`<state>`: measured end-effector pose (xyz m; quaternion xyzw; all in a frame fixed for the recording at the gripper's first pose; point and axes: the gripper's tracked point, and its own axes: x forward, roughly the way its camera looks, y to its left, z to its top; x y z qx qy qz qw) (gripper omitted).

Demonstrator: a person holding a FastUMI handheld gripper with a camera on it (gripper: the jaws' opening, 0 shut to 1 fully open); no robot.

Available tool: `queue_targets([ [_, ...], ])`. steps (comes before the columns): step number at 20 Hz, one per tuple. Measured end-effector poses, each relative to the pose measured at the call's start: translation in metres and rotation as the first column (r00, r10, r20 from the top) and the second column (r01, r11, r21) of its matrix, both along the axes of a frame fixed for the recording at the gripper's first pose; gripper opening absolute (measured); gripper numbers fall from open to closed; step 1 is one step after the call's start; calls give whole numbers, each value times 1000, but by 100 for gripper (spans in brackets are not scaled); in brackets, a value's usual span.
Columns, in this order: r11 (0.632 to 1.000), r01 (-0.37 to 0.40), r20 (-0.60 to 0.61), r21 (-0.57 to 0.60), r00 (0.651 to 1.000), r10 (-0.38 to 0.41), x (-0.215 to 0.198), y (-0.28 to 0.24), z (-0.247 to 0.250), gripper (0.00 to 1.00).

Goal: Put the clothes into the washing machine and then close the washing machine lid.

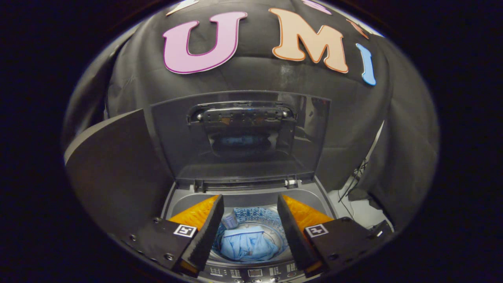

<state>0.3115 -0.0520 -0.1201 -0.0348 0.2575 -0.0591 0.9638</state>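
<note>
A top-loading washing machine (310, 192) stands just below my gripper, its drum (259, 217) open to view. A light blue garment (247, 247) lies crumpled inside the drum, seen between the two fingers. The dark see-through lid (239, 133) stands raised upright behind the opening, its handle (241, 114) near the top edge. My gripper (250, 206) hovers above the drum, open, with nothing held between the fingers. The control panel (253, 272) runs along the machine's front edge below the fingers.
A dark flat panel (114, 173) rises at the machine's left side. Black cloth hangs behind and to the right. Cables (353, 184) trail down onto a pale floor (361, 212) to the right of the machine.
</note>
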Motion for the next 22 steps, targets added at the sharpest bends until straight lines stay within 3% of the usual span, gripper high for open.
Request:
queue_targets([
  [5,1000,3,24,-20,1000,-3,7,7,21,98],
  [10,999,7,106,42,994,-12,29,27,68,98],
  [14,997,-54,166,58,985,44,53,54,101,98],
  [18,994,-103,287,29,954,90,83,71,139,98],
  [22,996,-86,422,8,904,75,116,70,157,98],
])
